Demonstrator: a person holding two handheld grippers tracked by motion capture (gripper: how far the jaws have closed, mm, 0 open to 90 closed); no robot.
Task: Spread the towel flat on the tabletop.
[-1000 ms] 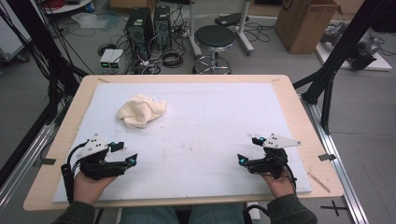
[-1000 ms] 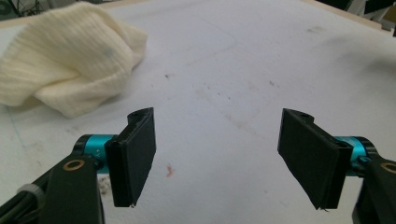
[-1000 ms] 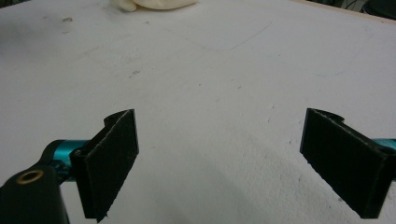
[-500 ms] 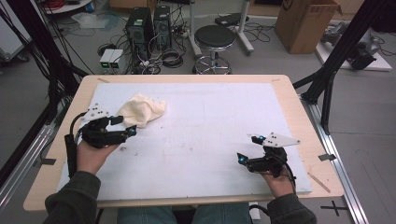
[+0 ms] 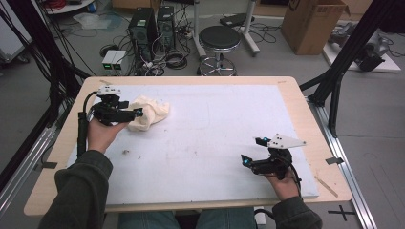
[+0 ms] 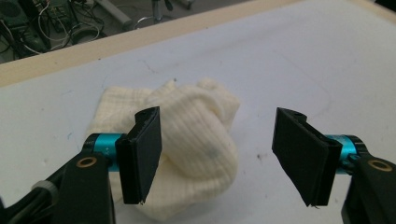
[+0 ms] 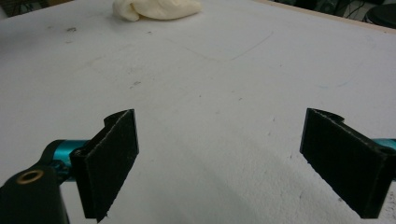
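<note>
A crumpled cream knitted cloth lies on the white tabletop at the far left. My left gripper hovers at the cloth's left edge and points right at it. In the left gripper view the cloth bulges between and beneath the jaws of the left gripper. Those jaws have just been closing a little but still stand wide, and neither pad presses on the fabric. My right gripper rests near the front right, open over bare tabletop. The right gripper view shows its wide jaws and the cloth far off.
A wooden rim borders the white top. On the floor beyond the far edge stand a black stool, computer towers with cables, and a cardboard box. Black frame posts rise at the right.
My left hand has moved from the front left corner away from me and up to the cloth's left side. The right hand has stayed where it was.
</note>
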